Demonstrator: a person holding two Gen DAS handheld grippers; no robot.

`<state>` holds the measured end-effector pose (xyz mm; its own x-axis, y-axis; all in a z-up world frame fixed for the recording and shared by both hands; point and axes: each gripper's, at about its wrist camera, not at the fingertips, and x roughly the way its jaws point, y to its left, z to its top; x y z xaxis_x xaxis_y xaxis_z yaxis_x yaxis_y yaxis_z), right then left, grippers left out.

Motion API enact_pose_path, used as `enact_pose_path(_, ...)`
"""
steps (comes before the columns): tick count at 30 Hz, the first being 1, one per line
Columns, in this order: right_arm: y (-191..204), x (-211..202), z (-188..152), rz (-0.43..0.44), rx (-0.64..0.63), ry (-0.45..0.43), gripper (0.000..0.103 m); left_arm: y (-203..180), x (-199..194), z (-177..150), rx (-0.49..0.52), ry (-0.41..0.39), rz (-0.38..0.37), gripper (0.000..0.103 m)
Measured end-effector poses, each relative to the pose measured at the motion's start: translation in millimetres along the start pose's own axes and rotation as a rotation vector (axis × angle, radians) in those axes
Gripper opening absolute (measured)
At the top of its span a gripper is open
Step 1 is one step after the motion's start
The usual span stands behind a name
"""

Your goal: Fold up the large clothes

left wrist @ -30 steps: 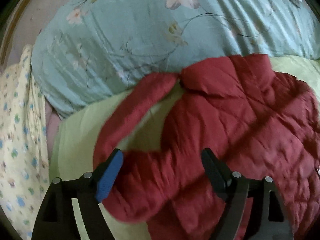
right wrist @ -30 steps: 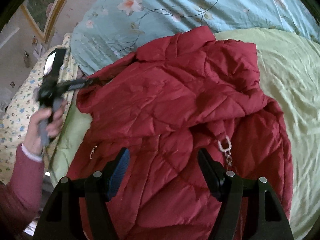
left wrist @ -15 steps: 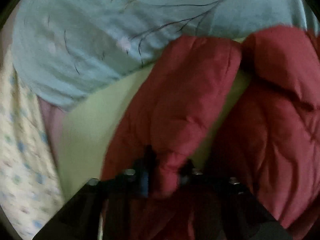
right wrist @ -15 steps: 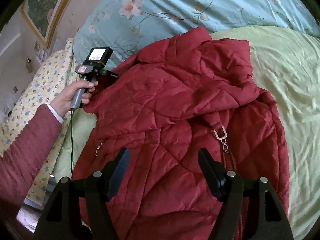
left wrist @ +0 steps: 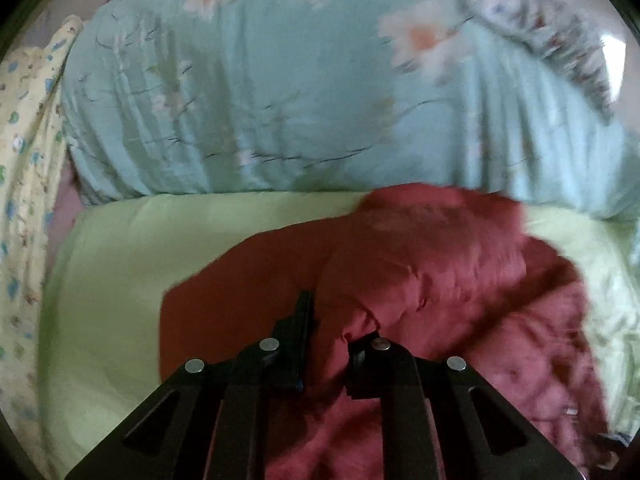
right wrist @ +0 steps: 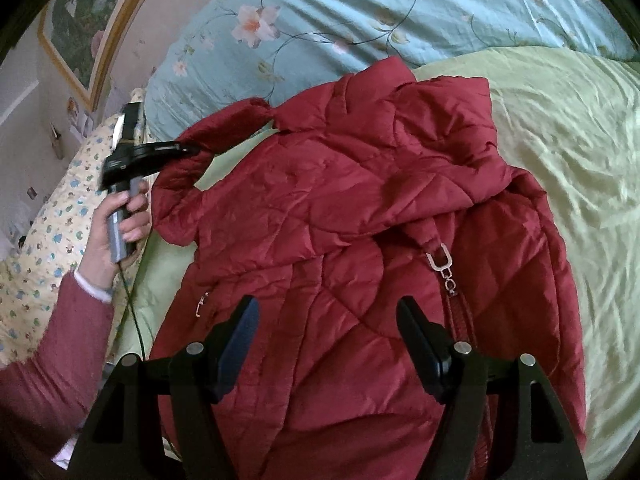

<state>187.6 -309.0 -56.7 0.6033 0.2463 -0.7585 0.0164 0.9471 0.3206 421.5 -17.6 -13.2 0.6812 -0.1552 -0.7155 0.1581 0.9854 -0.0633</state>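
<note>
A red quilted jacket (right wrist: 360, 200) lies spread on the light green sheet (right wrist: 560, 140), hood toward the pillows. In the right wrist view a person's hand (right wrist: 120, 216) holds my left gripper (right wrist: 176, 148), shut on the end of the jacket's left sleeve (right wrist: 208, 148). The sleeve arches out from the shoulder. In the blurred left wrist view, red sleeve fabric (left wrist: 352, 312) is bunched between the pads of the left gripper (left wrist: 332, 320). My right gripper (right wrist: 327, 304) hovers open over the jacket's lower front and holds nothing.
A blue floral quilt (right wrist: 360, 20) is piled behind the jacket. A yellow patterned cloth (right wrist: 48, 220) lies at the bed's left edge. A framed picture (right wrist: 92, 20) hangs on the wall. A metal zip clasp (right wrist: 440, 260) sits on the jacket's front.
The left gripper went from open over the sleeve to shut on it, then drew the sleeve out to the left of the jacket. The right gripper has stayed in place, open.
</note>
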Motion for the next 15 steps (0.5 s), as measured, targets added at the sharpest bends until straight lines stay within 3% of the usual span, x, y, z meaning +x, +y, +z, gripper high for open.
enact_pose_path(6, -3, -8, -1, -0.046, 0.021, -0.017, 0.073, -47, -17, -37, 0.046, -0.016, -0.132, 0.012)
enact_pose_path(15, -33, -29, 3, -0.068, 0.110, -0.069, 0.073, -112, 7, -80, 0.100, 0.075, -0.247, 0.013)
